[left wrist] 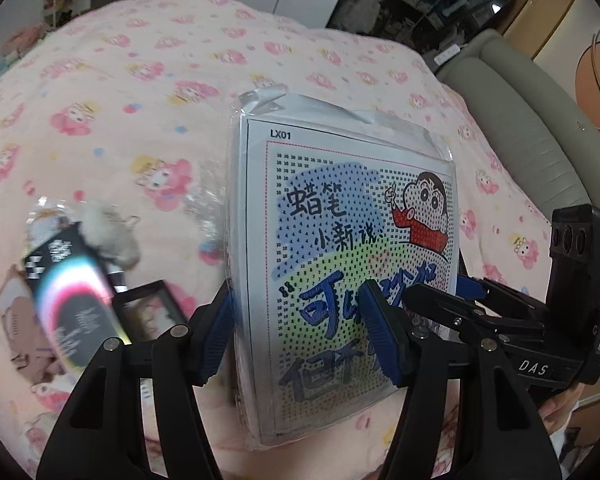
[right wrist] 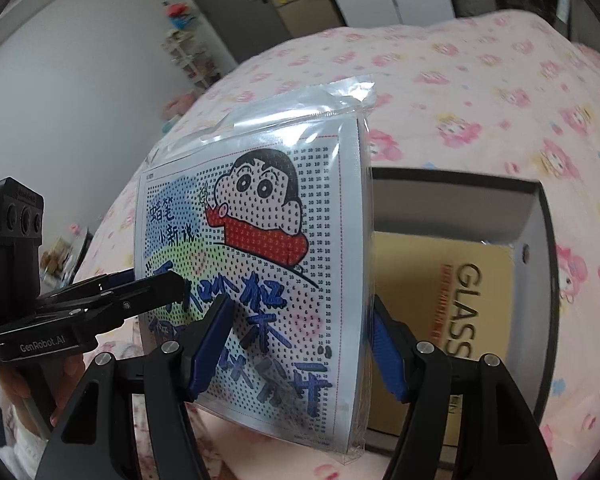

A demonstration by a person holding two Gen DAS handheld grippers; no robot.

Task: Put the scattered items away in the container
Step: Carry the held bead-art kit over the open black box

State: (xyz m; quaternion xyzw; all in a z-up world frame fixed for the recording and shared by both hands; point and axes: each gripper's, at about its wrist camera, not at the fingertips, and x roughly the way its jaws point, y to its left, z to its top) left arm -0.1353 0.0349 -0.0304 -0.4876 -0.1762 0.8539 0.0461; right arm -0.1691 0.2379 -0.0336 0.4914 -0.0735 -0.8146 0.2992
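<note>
Plastic-sleeved cartoon bead-pattern kit [right wrist: 260,264]: above pink printed bed [right wrist: 480,92]; open grey box [right wrist: 540,240] to its right, holding tan carton [right wrist: 460,300].

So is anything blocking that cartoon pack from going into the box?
Nothing visible does. The bagged cartoon pack is held right beside the open box. A yellow GLASS carton already lies inside it, and the pack hides the box's left part.

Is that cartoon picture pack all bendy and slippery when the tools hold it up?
The cartoon picture pack probably stays fairly stiff: it stands flat and upright between the left tool and right tool, though its face bows slightly. Its shiny clear plastic sleeve looks slippery, so it might slide if squeezed lightly. It looks thin, so likely light.
</note>
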